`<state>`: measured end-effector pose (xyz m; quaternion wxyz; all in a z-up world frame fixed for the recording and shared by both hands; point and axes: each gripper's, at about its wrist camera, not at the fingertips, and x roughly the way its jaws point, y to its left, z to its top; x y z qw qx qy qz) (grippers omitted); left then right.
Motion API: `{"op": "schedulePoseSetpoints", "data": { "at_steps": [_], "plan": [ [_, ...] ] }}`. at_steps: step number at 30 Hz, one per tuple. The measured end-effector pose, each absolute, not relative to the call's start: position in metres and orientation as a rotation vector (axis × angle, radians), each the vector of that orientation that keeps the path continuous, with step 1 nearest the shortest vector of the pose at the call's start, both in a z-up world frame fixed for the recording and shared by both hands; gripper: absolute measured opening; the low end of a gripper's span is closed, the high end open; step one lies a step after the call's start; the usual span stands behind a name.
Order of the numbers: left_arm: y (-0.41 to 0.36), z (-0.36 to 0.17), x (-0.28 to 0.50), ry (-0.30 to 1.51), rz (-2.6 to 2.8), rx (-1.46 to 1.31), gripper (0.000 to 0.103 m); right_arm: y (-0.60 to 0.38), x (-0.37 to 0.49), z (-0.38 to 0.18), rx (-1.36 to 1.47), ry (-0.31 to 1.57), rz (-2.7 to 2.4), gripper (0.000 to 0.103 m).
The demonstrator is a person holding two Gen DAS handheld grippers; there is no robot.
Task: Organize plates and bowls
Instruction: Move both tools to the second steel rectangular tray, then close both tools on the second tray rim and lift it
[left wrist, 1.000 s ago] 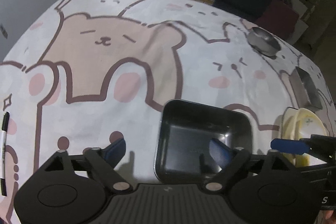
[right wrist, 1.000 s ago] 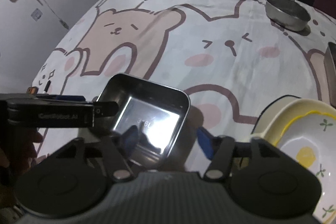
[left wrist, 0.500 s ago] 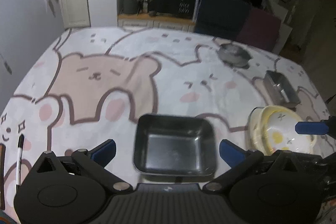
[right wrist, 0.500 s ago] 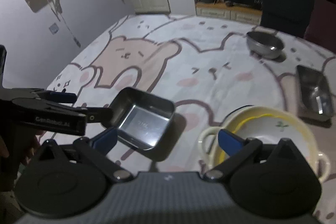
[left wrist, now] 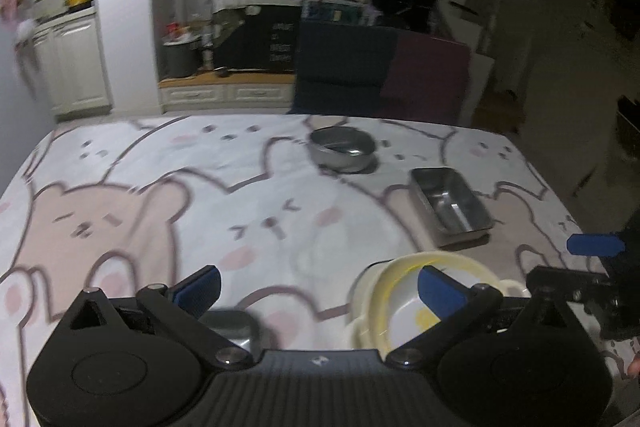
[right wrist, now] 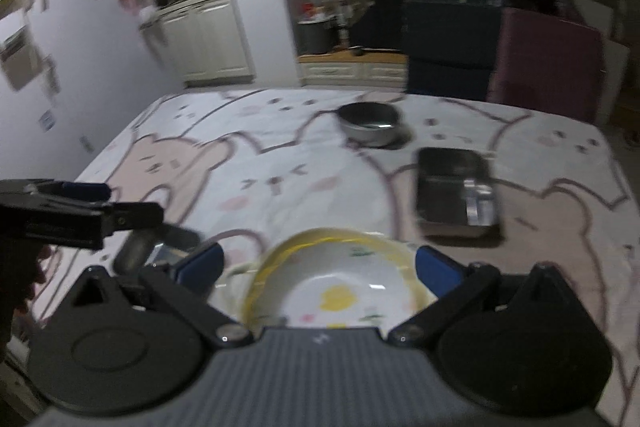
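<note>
Stood between pickups, both left tongs (left wrist: 318, 285) and right tongs (right wrist: 318, 263) spread wide and empty after just opening, square tin (left wrist: 232, 325) and yellow bowl (right wrist: 336, 279) resting near on the surface (left wrist: 248, 187), probably calling next for the far metal bowl (left wrist: 342, 149).

round bowl (left wrist: 343, 149): shiny metal
rectangular tray (left wrist: 451, 205): shiny metal
yellow-rimmed bowl (right wrist: 335, 289): glossy ceramic
tablecloth (left wrist: 160, 195): matt cloth
</note>
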<state>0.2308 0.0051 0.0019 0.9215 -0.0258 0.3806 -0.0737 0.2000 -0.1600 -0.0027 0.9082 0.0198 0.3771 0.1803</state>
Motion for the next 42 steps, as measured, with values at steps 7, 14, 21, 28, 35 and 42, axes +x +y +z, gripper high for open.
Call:
{"op": "schedulePoseSetpoints", "data": {
  "at_steps": [7, 14, 21, 28, 35, 42],
  "plan": [
    [-0.043, -0.005, 0.269, 0.775, -0.237, -0.046, 0.103, -0.228, 0.225, -0.013, 0.130, 0.777, 0.223, 0.103],
    [-0.068, -0.024, 0.321, 0.805, -0.250, -0.039, 0.103, -0.272, 0.261, -0.039, 0.210, 0.812, 0.096, 0.103],
    [-0.064, -0.041, 0.374, 0.804, -0.235, -0.062, 0.103, -0.298, 0.303, -0.071, 0.377, 0.862, 0.010, 0.101],
    [-0.078, -0.045, 0.419, 0.740, -0.330, 0.000, 0.103, -0.291, 0.330, -0.105, 0.641, 0.941, -0.057, 0.079],
    [-0.130, -0.067, 0.458, 0.688, -0.530, 0.233, 0.082, -0.277, 0.340, -0.128, 0.853, 0.970, -0.129, 0.062],
    [-0.183, -0.100, 0.486, 0.742, -0.666, 0.473, 0.063, -0.271, 0.345, -0.136, 0.980, 0.967, -0.143, 0.048]
  ]
}}
